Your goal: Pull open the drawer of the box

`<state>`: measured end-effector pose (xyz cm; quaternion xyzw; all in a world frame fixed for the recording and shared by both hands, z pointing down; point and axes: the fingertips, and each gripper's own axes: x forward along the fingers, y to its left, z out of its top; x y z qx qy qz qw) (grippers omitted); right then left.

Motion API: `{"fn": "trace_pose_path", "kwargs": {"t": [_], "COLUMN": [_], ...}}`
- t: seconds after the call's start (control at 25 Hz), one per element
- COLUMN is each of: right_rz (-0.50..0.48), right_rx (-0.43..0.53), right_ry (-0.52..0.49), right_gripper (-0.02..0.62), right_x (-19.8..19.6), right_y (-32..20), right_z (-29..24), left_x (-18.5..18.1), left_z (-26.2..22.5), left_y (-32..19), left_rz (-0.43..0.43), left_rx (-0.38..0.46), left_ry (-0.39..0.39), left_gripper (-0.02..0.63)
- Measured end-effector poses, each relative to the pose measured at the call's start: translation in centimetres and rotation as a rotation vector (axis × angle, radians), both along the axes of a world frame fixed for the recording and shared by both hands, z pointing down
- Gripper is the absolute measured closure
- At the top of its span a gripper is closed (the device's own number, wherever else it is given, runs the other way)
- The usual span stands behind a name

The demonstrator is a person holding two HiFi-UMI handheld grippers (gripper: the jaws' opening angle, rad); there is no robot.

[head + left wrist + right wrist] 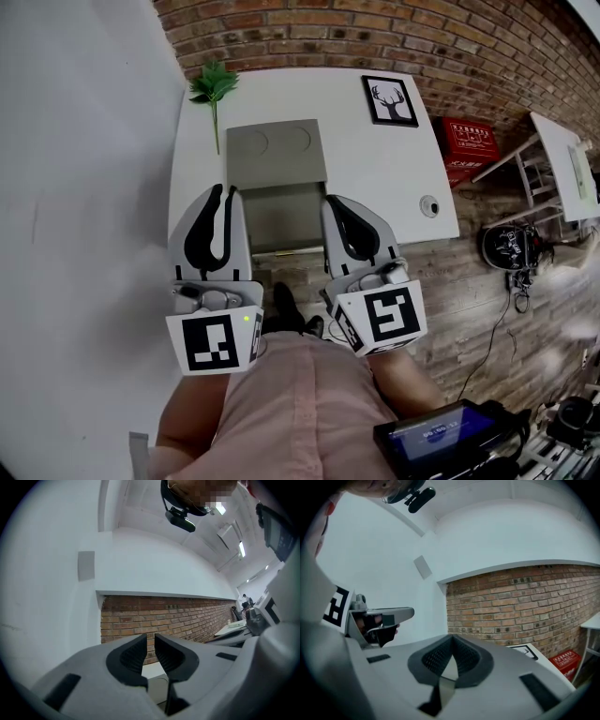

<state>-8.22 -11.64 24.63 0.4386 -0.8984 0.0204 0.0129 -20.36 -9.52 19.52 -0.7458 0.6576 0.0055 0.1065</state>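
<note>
Fingers [433, 660] of the right gripper [451, 637] are clenched tip to tip on nothing. The left gripper [151, 637] shows a narrow gap, also empty. Grey box [275, 150] sits on the white table [394, 187], its drawer [281, 217] apparently drawn out toward the person, between both grippers.

hand-held grippers: two, the left hand-held gripper [225, 192] and the right hand-held gripper [334, 202]
box [274, 150]: one
table [394, 178]: one
green sprig [214, 86]: one
framed picture [389, 100]: one
red case [469, 141]: one
</note>
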Motion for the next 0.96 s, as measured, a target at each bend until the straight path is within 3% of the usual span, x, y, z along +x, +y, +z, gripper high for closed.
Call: {"fn": "trace_pose_path", "kwargs": {"t": [0.96], "right_rz": [-0.008], "right_rx": [-0.012], "right_ry": [-0.021], "right_gripper": [0.592], "right_x": [-0.15], "right_y": [-0.67], "right_z": [0.0], "left_x": [0.73], "left_z": [0.53], "left_y": [-0.62], "left_rz": [0.009], "left_rx": [-0.04], "left_ry": [0.003], "left_gripper": [0.548]}}
